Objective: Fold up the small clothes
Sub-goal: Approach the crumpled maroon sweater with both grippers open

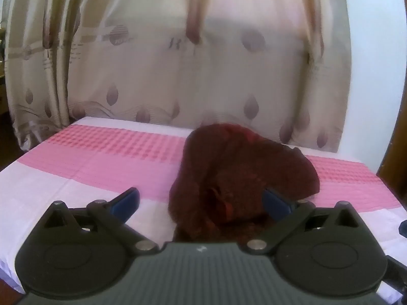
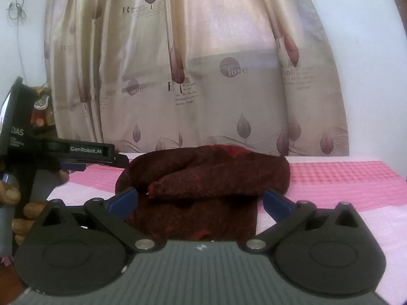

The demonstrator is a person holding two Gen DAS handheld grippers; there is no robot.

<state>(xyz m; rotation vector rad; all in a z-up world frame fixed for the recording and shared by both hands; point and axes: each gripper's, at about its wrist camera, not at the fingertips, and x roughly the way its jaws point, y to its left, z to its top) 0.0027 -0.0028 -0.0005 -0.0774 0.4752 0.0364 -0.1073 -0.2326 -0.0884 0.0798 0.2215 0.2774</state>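
a dark red garment (image 1: 229, 175) lies bunched on the bed (image 1: 101, 157), on the pink-and-white sheet, close to the curtain (image 1: 178, 76) that hangs behind the far edge.

the left gripper (image 1: 201, 204) tilts down toward the near end of the cloth. its jaws stand wide apart, and its blue pads (image 1: 127, 202) grip nothing; the right-hand pad sits against or just over the garment's edge (too blurred to say if it touches), while the left-hand pad is over bare sheet.

the right gripper (image 2: 201, 200) is held closer to level, looking across the same garment (image 2: 203, 178), which shows here as a folded-over roll above a flatter layer. its jaws are also spread fully, one blue pad (image 2: 276, 203) on each side of the cloth's near end, neither pressing on it.

in the right view the left gripper (image 2: 96, 156) shows from the side, pointing toward the garment's left end, with the person's hand (image 2: 15, 198) wrapped around its handle at the left edge.
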